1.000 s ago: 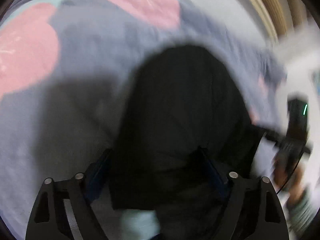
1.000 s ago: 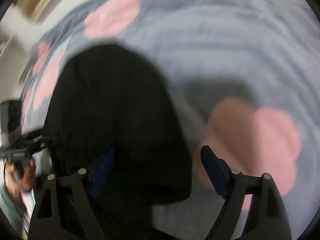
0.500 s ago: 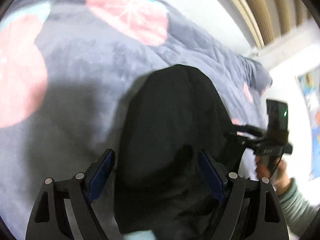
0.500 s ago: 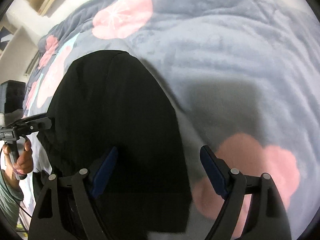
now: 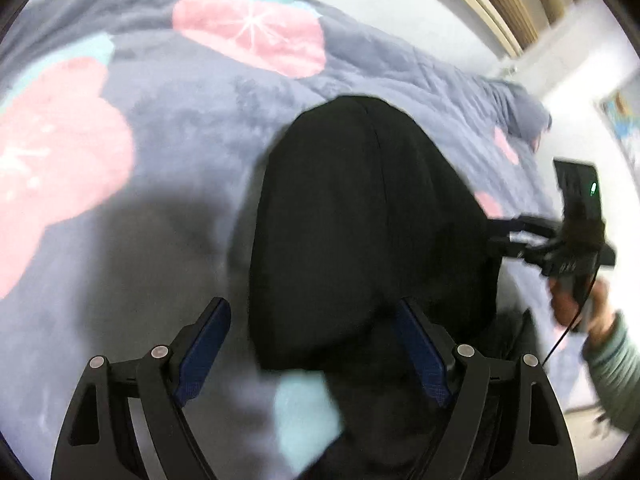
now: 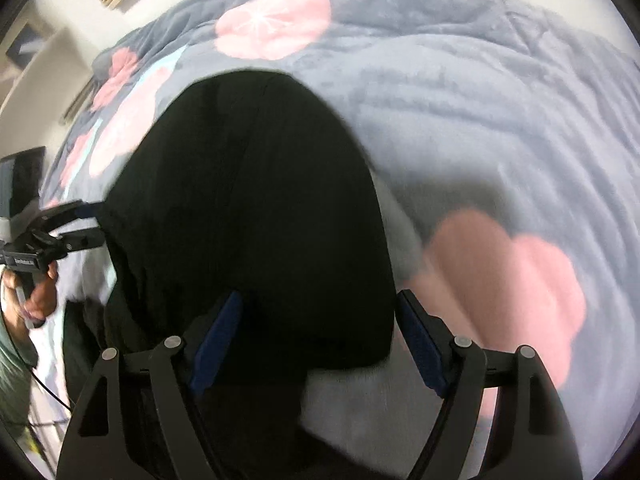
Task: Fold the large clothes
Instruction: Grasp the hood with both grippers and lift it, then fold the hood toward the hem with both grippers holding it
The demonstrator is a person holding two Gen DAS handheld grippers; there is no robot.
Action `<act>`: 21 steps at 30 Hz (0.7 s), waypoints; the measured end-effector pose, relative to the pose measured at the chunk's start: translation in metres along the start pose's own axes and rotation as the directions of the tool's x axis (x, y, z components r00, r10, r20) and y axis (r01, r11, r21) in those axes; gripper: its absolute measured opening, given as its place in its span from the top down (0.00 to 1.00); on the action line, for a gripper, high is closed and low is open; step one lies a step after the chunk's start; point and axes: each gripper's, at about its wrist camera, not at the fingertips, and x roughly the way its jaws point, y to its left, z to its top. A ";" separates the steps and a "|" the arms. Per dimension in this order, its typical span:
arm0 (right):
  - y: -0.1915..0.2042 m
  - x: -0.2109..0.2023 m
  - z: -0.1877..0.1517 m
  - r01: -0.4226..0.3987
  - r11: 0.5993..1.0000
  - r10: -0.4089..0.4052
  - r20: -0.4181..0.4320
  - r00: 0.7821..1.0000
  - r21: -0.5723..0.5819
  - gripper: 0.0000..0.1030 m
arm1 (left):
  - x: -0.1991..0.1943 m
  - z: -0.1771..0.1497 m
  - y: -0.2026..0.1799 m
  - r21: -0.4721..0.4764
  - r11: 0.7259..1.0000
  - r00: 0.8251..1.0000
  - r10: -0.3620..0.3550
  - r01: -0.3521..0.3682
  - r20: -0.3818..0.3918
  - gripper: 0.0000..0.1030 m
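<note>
A black garment [image 5: 360, 232] lies on the grey bedspread, stretched away from me; it also shows in the right wrist view [image 6: 256, 216]. My left gripper [image 5: 312, 344] is open, jaws wide apart over the garment's near left part. My right gripper [image 6: 316, 340] is open, jaws wide apart over the garment's near right edge. Neither gripper holds cloth. The right gripper also shows at the garment's right side in the left wrist view [image 5: 504, 232]. The left gripper shows at the garment's left side in the right wrist view [image 6: 84, 220].
The grey bedspread [image 5: 168, 216] has pink flower prints [image 5: 248, 32] and a pink print to the right of the garment [image 6: 516, 288]. A wall and wooden trim [image 5: 496, 8] stand behind the bed. A pale blue patch [image 5: 304, 412] lies near the left jaws.
The garment has dropped from hanging between the jaws to lying on the bedspread. Both cameras have steadied and pulled back slightly; the jaws stay wide.
</note>
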 end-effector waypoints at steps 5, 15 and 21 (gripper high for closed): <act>0.008 0.013 -0.012 0.091 0.995 -0.092 -0.024 0.995 -0.042 0.32 | 0.009 -0.020 0.001 0.012 0.986 0.986 0.164 -0.164 -0.009 0.18; -0.011 -0.024 -0.011 0.127 0.986 -0.143 0.152 0.978 0.109 0.87 | -0.013 -0.010 0.031 -0.190 0.978 0.984 0.118 -0.092 0.132 0.89; -0.022 0.016 -0.020 0.129 0.985 -0.136 0.058 0.989 0.115 0.86 | -0.002 -0.020 0.041 -0.145 0.979 0.987 0.150 -0.141 0.055 0.80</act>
